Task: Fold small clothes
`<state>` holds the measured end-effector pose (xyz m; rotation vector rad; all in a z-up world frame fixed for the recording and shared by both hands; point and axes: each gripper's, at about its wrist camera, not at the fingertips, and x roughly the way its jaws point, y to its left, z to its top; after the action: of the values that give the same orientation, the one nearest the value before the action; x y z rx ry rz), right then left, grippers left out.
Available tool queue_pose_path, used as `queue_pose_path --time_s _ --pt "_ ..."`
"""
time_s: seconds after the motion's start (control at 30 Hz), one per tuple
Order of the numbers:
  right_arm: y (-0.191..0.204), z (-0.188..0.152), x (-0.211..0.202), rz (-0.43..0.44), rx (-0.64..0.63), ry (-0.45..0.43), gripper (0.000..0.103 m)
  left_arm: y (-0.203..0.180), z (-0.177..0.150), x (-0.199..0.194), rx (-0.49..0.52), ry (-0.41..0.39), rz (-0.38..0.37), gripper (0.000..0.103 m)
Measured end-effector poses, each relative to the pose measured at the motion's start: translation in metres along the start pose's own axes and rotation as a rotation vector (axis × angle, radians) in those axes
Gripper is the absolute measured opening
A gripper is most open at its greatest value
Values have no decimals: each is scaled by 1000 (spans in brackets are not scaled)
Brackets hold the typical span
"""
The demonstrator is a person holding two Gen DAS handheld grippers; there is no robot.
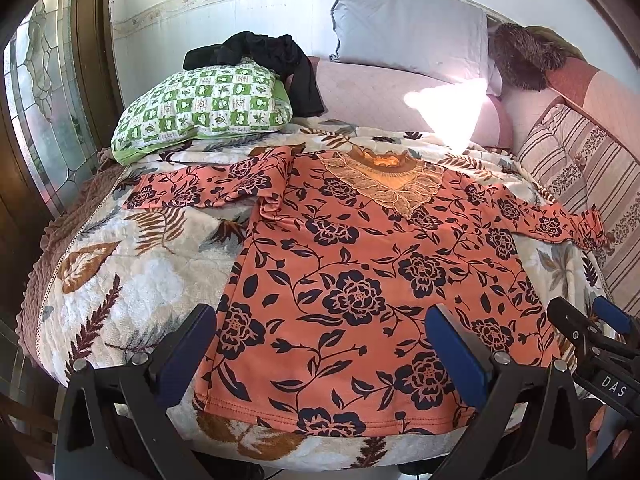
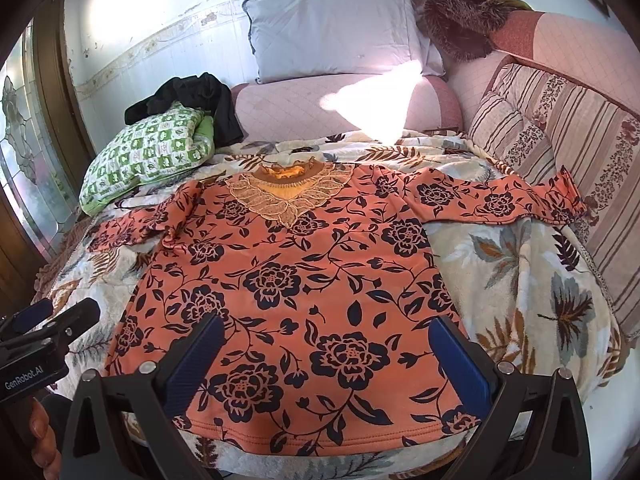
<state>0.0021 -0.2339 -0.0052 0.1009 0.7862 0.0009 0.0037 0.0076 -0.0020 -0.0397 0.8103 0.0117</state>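
Note:
An orange top with dark blue flowers (image 1: pixel 360 280) (image 2: pixel 304 280) lies flat and face up on the leaf-patterned blanket (image 1: pixel 132 280) (image 2: pixel 520 280), both sleeves spread out, the lace collar at the far end. My left gripper (image 1: pixel 320 356) stands open above the hem, its blue pads wide apart with nothing between them. My right gripper (image 2: pixel 328 360) is open too, over the hem's right half, empty. Each gripper shows at the edge of the other's view: the right gripper (image 1: pixel 592 320) and the left gripper (image 2: pixel 56 312).
A green checked pillow (image 1: pixel 200 108) with a black garment (image 1: pixel 272 60) draped on it lies at the far left. A grey pillow (image 1: pixel 408 28) leans on the wall. Striped cushions (image 2: pixel 560 148) line the right side. A glass door (image 1: pixel 44 120) stands left of the bed.

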Motion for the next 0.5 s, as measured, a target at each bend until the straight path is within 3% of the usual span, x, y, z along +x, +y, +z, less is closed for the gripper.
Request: queue_pose_path --time_s 0.5 --pt "-2 3 3 -5 11 -3 103 3 0 7 -15 10 -1 103"
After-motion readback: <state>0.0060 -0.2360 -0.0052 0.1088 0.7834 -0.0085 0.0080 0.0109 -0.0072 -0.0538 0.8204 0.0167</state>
